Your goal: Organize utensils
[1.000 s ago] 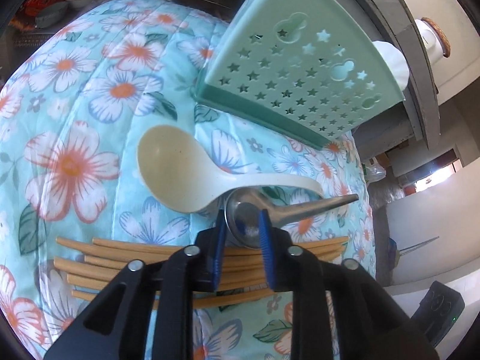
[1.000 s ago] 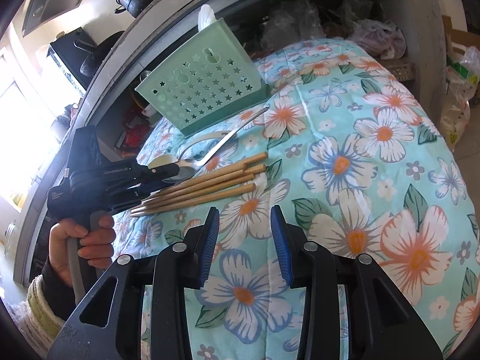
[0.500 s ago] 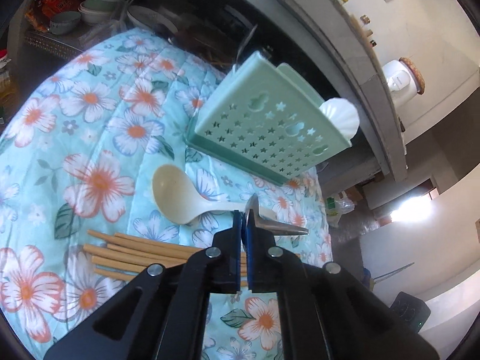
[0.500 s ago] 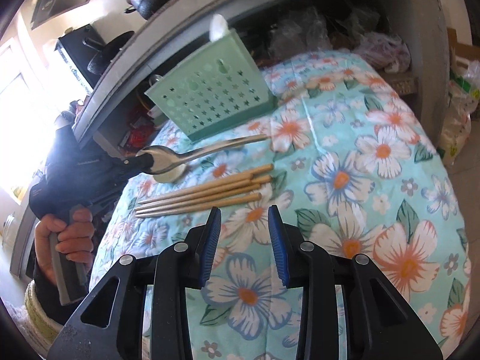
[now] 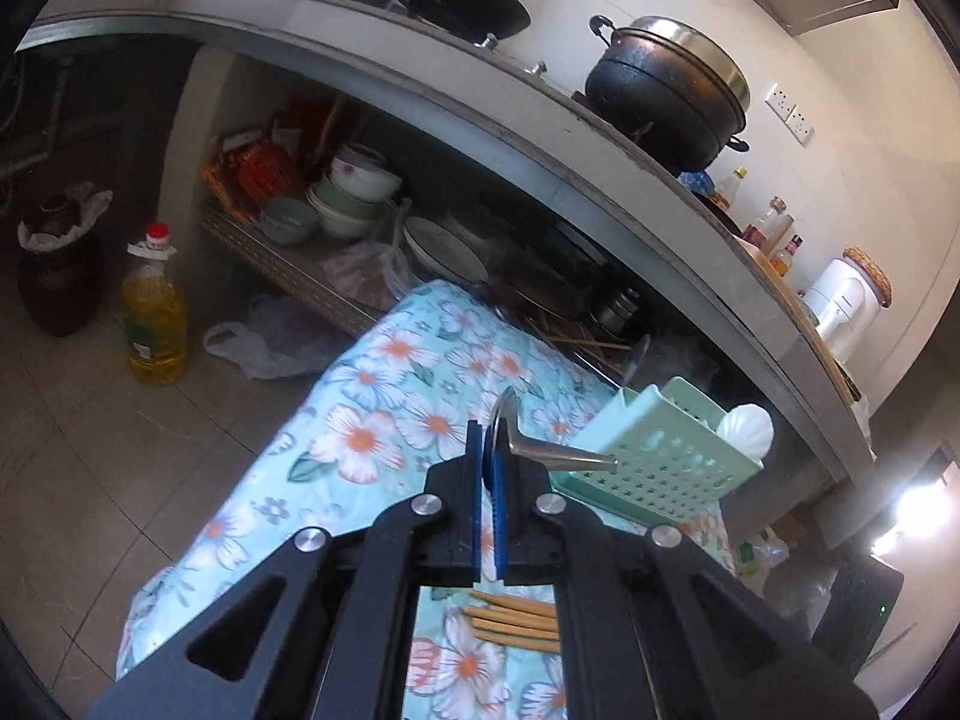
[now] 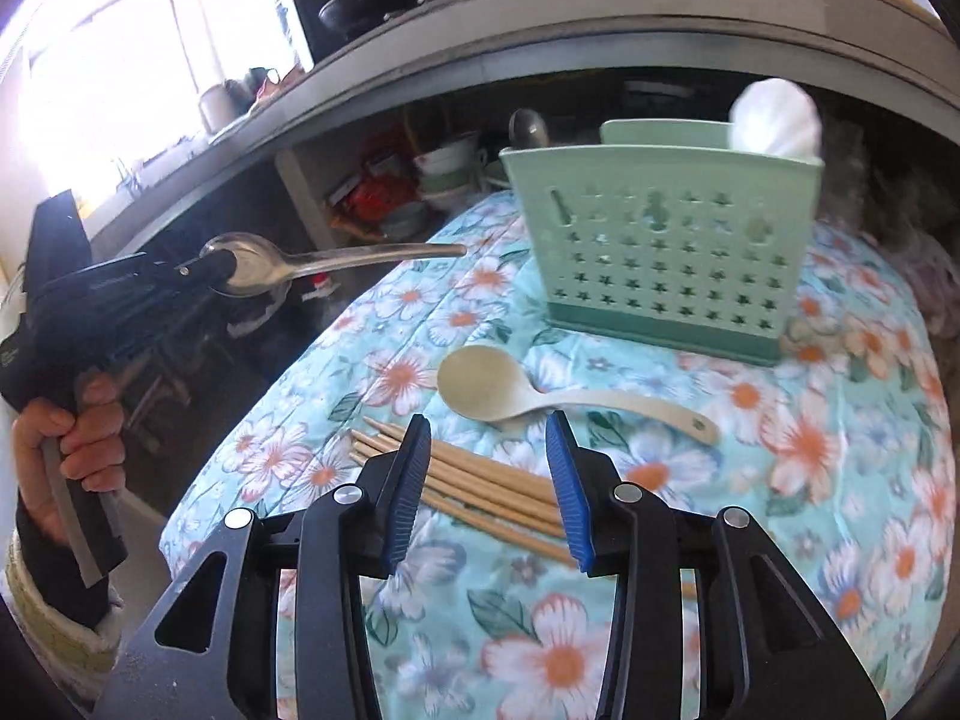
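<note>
Floral cloth (image 6: 750, 396) carries the green caddy (image 6: 666, 252). Left gripper (image 5: 487, 468) pinches the steel spoon (image 6: 282, 264) by its bowl; it could pivot loose. Right gripper (image 6: 489, 480), jaws just widening, holds nothing above the chopsticks (image 6: 474, 480).

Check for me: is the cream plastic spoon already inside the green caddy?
No, the cream plastic spoon lies flat on the floral cloth, in front of the green caddy and beside the chopsticks.

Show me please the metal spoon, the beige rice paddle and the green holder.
metal spoon (image 6: 258, 267): right wrist view, its bowl.
beige rice paddle (image 6: 480, 384): right wrist view, its scoop.
green holder (image 6: 666, 264): right wrist view, its perforated front wall.
</note>
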Action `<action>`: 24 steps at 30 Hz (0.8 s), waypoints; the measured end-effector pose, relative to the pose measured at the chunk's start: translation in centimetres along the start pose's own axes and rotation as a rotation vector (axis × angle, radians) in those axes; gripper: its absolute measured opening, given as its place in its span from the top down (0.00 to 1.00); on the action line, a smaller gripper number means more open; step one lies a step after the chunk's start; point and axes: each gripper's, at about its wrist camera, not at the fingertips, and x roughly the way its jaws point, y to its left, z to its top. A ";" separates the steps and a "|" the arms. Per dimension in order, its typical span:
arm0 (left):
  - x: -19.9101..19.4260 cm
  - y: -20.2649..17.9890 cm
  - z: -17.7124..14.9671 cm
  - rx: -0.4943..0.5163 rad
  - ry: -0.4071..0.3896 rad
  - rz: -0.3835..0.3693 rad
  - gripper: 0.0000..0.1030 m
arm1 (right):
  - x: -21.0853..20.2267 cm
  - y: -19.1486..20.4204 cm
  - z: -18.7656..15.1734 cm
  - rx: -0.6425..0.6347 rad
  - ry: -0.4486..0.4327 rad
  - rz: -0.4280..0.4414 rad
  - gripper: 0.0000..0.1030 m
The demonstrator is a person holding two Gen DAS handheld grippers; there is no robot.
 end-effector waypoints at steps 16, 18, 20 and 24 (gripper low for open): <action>-0.1 2.5 -0.3 0.004 -0.042 0.077 0.98 | 11.8 2.6 1.2 -0.211 0.211 -0.135 0.82; -0.3 2.3 -0.3 0.012 -0.052 0.076 0.98 | 11.5 2.4 1.3 -0.201 0.193 -0.135 0.87; -0.5 2.0 -0.3 0.024 -0.066 0.074 0.98 | 10.9 2.4 1.7 -0.208 0.161 -0.162 0.91; -1.6 1.1 -0.1 0.050 -0.104 0.050 0.98 | 8.1 1.8 2.9 -0.174 0.070 -0.166 0.94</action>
